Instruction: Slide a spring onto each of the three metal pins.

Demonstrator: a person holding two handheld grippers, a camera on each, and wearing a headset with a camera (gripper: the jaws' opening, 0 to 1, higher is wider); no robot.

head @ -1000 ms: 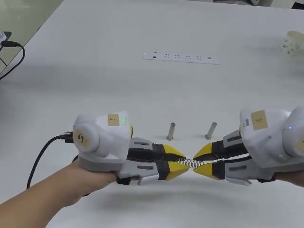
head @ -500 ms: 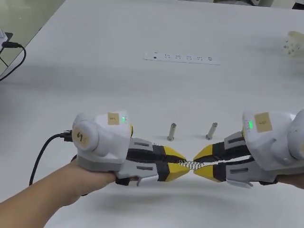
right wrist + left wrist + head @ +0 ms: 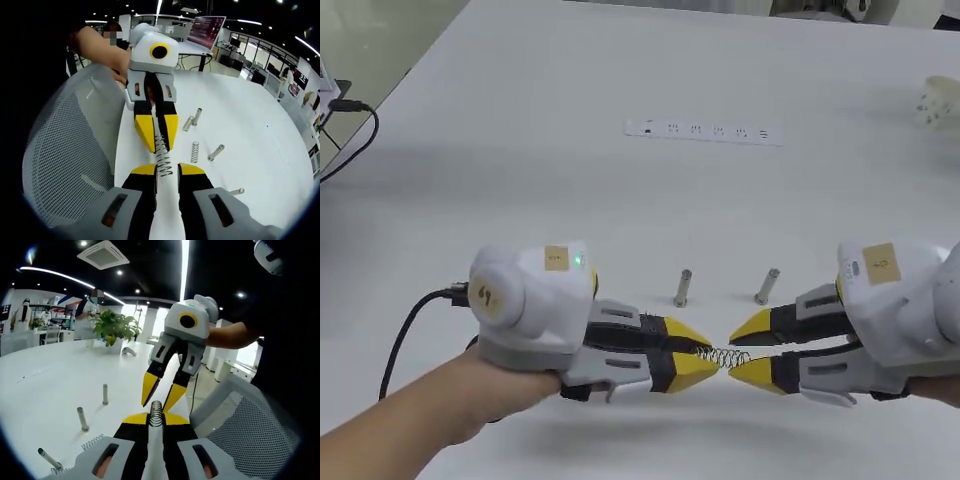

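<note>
A thin metal spring (image 3: 722,355) hangs level between the two grippers, just above the white table (image 3: 620,200). My left gripper (image 3: 703,356) is shut on one end of the spring (image 3: 156,411). The right gripper (image 3: 744,349) faces it tip to tip; it is open, with its yellow jaws straddling the spring's (image 3: 162,152) free end. Two short metal pins stand upright just beyond the tips, one (image 3: 682,287) on the left and one (image 3: 767,285) on the right. In the right gripper view, a third pin (image 3: 235,191) lies near the table's edge.
Two loose springs (image 3: 188,123) (image 3: 195,151) lie beside the pins. A white power strip (image 3: 703,131) sits further back. A black cable (image 3: 410,325) trails from the left gripper. A pale object (image 3: 940,98) stands at the far right. A mesh chair (image 3: 75,150) is beside the table.
The head camera has shifted a little. The two grippers have drifted slightly apart, so a longer stretch of the spring shows between their tips. The left gripper's hold is unchanged.
</note>
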